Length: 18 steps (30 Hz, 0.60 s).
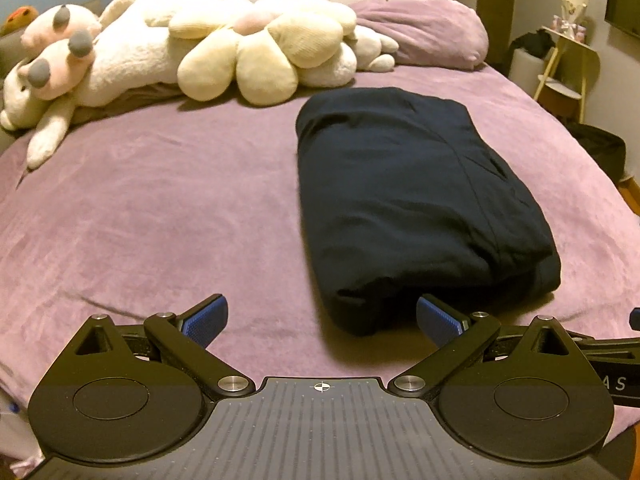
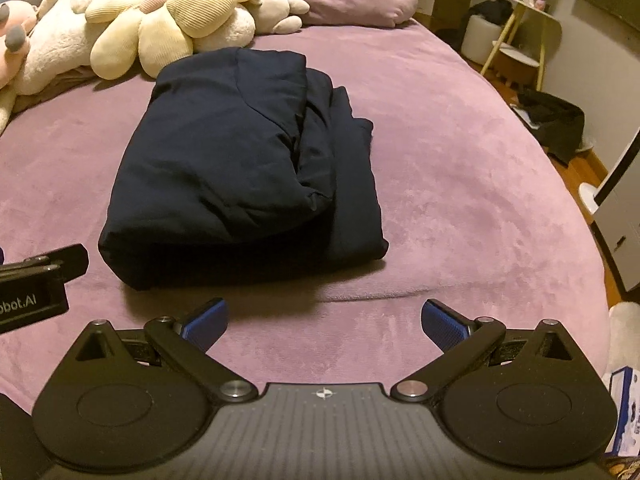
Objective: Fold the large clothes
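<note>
Along the far edge of the bed, plush toys are piled at the left, with a flower cushion leaned on them and a pillow toward the far right corner. A folded dark garment is laid mid-bed, its layered edges stacked on its right side. The left gripper is held wide open near the front edge, nothing gripped, the garment's near end just ahead of it. The right gripper is likewise spread fully, empty over bare cover.
</note>
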Available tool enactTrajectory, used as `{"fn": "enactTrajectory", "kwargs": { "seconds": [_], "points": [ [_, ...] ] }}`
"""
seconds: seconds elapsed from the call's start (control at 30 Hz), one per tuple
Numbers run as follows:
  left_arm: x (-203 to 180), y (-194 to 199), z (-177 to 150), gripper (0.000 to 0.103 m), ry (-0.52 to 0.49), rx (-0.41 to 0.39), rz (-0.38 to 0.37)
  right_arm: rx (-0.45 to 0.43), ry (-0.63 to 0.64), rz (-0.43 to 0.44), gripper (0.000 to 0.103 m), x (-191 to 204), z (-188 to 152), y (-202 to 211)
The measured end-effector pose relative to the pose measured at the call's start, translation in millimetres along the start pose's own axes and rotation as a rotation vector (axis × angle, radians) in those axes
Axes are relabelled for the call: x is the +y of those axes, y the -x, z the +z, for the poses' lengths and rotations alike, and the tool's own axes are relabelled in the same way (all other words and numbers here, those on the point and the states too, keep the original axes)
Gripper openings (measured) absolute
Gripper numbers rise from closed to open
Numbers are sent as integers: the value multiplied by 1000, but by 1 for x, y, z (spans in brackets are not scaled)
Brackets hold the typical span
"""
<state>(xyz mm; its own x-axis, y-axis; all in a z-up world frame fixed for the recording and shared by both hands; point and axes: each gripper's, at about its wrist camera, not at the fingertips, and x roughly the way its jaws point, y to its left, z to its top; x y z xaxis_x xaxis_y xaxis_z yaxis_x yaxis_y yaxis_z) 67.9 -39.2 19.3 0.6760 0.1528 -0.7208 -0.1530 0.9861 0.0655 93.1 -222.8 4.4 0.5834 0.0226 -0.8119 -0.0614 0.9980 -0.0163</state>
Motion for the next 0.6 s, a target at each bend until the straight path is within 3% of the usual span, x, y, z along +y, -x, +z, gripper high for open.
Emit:
{"fn": "enactTrajectory", "kwargs": {
  "seconds": [0.6],
  "points": [
    [-5,-4,-2,103,-15,6,1,24,-9,-18,103,-2,0,-2]
  ]
}}
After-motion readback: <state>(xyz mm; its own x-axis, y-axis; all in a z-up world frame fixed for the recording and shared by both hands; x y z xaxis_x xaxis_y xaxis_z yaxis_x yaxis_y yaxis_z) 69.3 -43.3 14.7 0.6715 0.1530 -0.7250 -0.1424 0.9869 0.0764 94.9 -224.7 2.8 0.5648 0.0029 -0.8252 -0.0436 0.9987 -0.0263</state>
